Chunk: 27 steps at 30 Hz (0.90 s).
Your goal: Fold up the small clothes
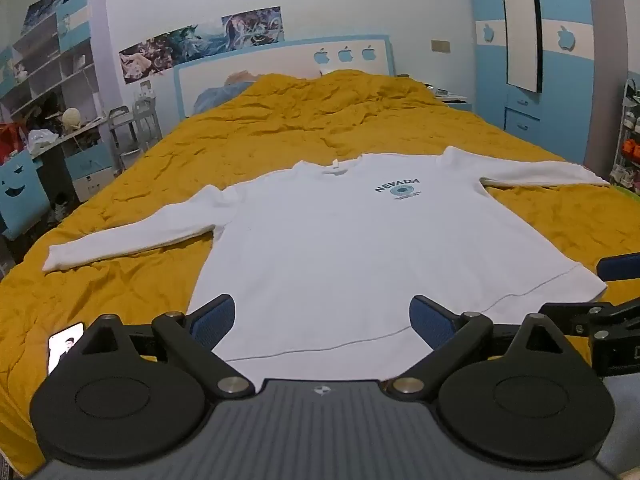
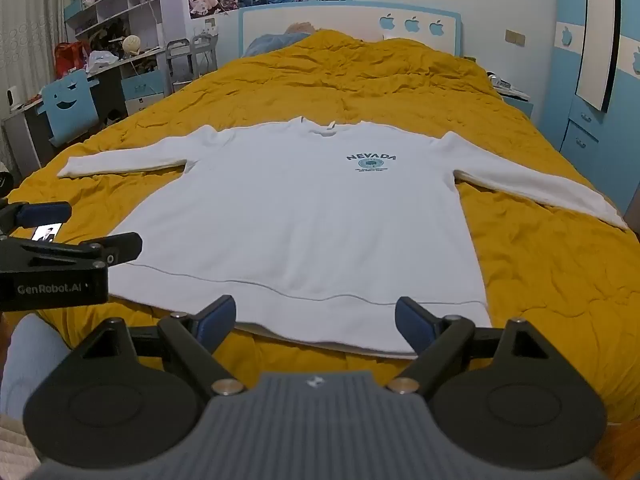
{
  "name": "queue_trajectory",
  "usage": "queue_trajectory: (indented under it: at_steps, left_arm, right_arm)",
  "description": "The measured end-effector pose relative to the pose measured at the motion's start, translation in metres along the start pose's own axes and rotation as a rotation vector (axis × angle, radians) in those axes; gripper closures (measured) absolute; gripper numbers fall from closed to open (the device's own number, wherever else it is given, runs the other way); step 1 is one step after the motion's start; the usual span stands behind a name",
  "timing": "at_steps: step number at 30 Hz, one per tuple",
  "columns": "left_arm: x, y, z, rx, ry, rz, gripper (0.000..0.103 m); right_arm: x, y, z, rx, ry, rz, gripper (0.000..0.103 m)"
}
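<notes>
A white long-sleeved sweatshirt (image 1: 340, 248) (image 2: 296, 216) with a blue NEVADA print lies flat and face up on the yellow bedspread (image 1: 300, 128) (image 2: 540, 280), both sleeves spread out sideways. My left gripper (image 1: 322, 318) hovers above the hem near the shirt's left half, jaws wide open, nothing between them. My right gripper (image 2: 316, 318) hangs over the hem nearer the right corner, also open and empty. In the right wrist view the left gripper (image 2: 86, 230) shows at the left edge. The right gripper's blue fingers (image 1: 618, 266) show at the right edge of the left wrist view.
A lit phone (image 1: 64, 346) (image 2: 47, 233) lies on the bedspread left of the shirt's hem. A desk with shelves and a blue chair (image 2: 70, 108) stands left of the bed. A blue wardrobe (image 1: 532, 60) stands at the right, the headboard (image 2: 352, 20) at the far end.
</notes>
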State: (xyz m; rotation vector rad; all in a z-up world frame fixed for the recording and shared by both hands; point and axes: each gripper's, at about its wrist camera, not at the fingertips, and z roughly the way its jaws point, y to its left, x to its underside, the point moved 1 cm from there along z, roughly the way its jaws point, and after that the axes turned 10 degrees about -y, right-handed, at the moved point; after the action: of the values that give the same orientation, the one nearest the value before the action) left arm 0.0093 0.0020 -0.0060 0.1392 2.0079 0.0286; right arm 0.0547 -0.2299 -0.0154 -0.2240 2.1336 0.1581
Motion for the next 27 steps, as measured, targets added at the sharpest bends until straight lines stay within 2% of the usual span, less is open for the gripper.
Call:
queue_trajectory:
  at_steps: [3,5,19,27]
  left_arm:
    - [-0.001,0.003,-0.003,0.008,-0.011,0.009,0.0]
    - [-0.002,-0.01,-0.002,-0.011,-0.003,0.048,0.0]
    - [0.003,-0.005,0.001,0.006,-0.001,0.025,0.0]
    - [0.005,-0.005,0.003,0.009,0.003,0.024,0.0]
  right_arm:
    - [0.0,0.0,0.0,0.002,0.004,-0.002,0.02]
    - [0.0,0.0,0.0,0.003,0.002,-0.001,0.02]
    - [0.009,0.0,0.005,0.005,0.006,0.0,0.02]
    - [0.002,-0.001,0.001,0.012,0.019,0.005,0.02]
